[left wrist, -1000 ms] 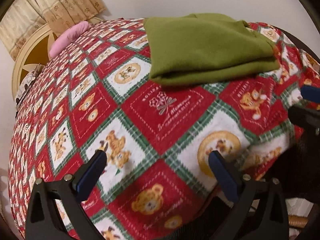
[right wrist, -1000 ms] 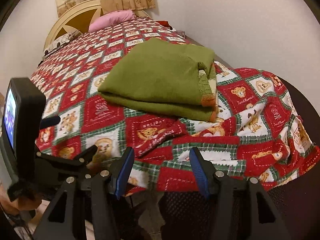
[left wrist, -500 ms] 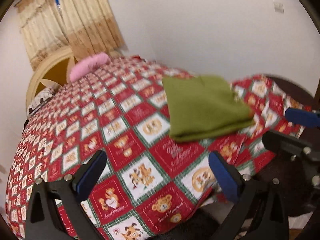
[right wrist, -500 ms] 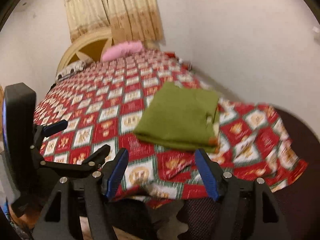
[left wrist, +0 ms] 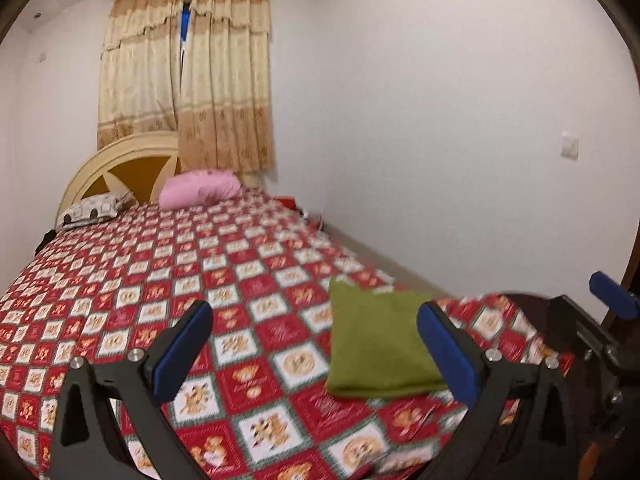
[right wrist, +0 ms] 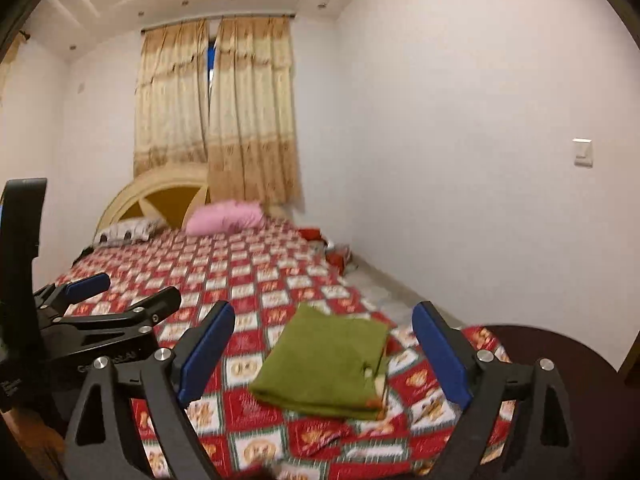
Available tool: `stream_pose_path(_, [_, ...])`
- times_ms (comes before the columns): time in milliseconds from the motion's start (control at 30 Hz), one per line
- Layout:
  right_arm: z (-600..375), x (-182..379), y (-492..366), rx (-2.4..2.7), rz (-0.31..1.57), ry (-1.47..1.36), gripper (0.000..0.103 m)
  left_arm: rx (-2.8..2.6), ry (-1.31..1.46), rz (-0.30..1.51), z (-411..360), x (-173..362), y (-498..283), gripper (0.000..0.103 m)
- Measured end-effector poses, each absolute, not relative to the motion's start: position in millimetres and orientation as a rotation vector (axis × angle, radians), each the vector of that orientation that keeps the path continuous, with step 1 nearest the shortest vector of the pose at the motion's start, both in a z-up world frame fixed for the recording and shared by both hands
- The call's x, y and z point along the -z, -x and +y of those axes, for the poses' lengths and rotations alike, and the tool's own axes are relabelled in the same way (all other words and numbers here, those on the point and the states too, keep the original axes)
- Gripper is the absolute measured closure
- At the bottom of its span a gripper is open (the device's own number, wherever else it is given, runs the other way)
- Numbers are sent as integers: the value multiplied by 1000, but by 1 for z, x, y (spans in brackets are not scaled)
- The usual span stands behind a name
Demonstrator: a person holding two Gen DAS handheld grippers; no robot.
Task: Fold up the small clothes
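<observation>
1. Two grippers hang above the foot of the bed, both with nothing held: the left gripper (left wrist: pixel 314 354) has its blue-padded fingers wide apart, and the right gripper (right wrist: pixel 324 354) has just been opening its jaws, with nothing between them.
2. The folded olive-green fleece garment (right wrist: pixel 326 368) lies flat on the red-and-white bear-patterned quilt (left wrist: pixel 168 280), near the quilt's foot-end corner and well apart from the pink pillow (left wrist: pixel 200 194) at the headboard.
3. Risk, as I judge it: the garment sits close to where the quilt drapes off the edge, so a careless nudge or a drag on the quilt could slide it off or loosen the fold.
4. A patterned inner edge (right wrist: pixel 378 380) peeks out along the garment's right side in the right wrist view; a snag there could pull the layers open.
5. If another fold is meant, pinching only the top layer would leave the stack skewed.
6. Pose: both grippers point nearly level, tilted slightly down toward the bed, side by side, each visible at the edge of the other's view.
</observation>
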State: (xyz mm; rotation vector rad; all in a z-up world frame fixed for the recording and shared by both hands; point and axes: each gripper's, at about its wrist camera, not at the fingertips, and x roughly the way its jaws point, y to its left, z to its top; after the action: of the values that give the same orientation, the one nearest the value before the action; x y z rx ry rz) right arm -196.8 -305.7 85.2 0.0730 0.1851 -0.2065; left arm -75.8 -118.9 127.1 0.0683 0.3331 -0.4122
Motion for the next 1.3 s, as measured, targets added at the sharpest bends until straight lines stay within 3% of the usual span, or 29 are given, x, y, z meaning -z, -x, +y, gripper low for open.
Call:
stream_pose_path(500, [-314,-85,207,279,94,-101,10,404,-113,216,-137,-123,90,0])
stream_pose_path(1300, [-321,-80,203,307,137,-110,10,406,-118,293,-142,-115,85,0])
